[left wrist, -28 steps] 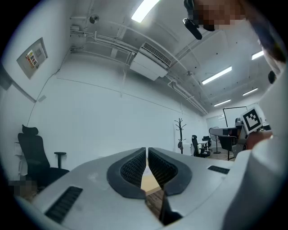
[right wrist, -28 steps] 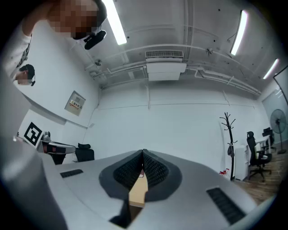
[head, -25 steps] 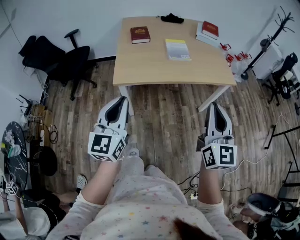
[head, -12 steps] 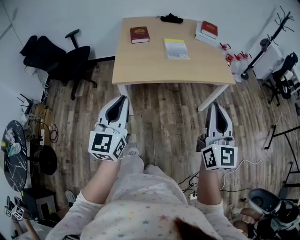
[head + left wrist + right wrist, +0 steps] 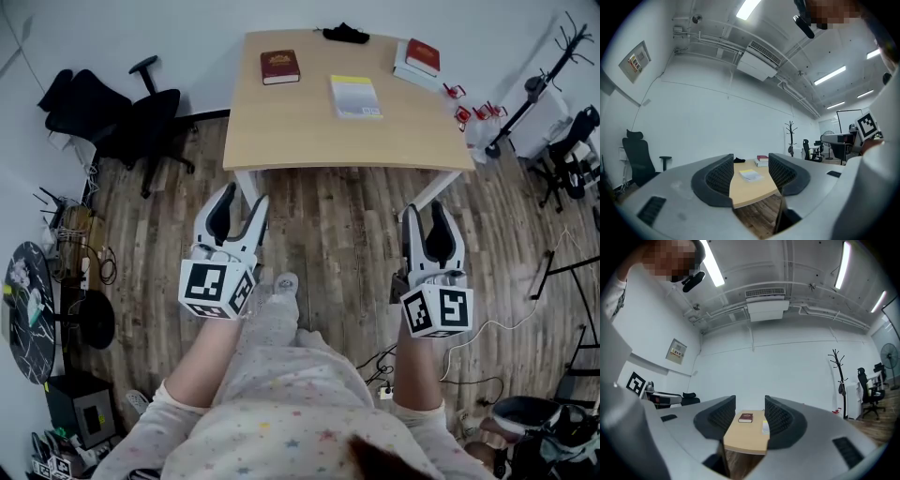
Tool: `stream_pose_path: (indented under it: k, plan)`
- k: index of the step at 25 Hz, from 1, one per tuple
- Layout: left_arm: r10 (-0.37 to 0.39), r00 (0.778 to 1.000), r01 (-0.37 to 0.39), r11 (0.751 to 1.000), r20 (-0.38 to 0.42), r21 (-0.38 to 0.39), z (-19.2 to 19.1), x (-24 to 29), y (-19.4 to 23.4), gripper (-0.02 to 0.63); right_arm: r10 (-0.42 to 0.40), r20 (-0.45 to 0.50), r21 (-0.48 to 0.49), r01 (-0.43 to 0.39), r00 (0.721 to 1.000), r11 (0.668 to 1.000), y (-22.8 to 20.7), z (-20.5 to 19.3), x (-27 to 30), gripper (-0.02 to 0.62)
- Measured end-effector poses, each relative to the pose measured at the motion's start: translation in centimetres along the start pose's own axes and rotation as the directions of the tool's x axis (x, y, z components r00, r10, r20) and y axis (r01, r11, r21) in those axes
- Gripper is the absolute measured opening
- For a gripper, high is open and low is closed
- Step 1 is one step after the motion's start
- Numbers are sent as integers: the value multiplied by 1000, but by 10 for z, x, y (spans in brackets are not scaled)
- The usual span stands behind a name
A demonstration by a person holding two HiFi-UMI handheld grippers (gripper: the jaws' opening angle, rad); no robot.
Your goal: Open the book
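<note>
Both grippers hang empty, jaws spread: the left gripper (image 5: 242,199) has just been opening, and the right gripper (image 5: 425,216) is wide too. The closed yellow book (image 5: 355,97) lies on the wooden table (image 5: 281,131) (well ahead); step closer, then approach its free edge low.

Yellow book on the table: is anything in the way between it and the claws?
Nothing visible. Only bare floor and tabletop lie between the yellow book and the claws. The left claw has just been opening, empty; the right claw is open, empty.

Clear run ahead
I see bare plank floor (image 5: 347,234) up to the light wooden bench (image 5: 291,131); a black office chair (image 5: 122,117) stands off its left side.
</note>
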State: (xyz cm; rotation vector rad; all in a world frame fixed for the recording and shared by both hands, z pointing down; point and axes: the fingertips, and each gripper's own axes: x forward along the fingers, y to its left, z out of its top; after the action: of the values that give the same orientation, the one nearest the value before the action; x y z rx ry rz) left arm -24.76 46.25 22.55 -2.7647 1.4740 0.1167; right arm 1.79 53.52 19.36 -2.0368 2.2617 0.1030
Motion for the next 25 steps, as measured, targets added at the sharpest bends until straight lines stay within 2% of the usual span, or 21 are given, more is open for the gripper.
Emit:
stream_pose_path:
  k: [8,19,25]
  plan:
    - [-29,1000,28,999,-4,-29,-13,60,20,212,-9,-5,-2,9,1000,1000,-16,-10,48,186]
    - [-69,998,68,997,-9,-41,-15,178,89,212,-5,-11,-6,5,1000,1000,-24,-18,186,187]
    - [-94,996,94,994,-7,-48,-17,228,122,212,-29,-22,5,29,999,1000,-32,-26,243,187]
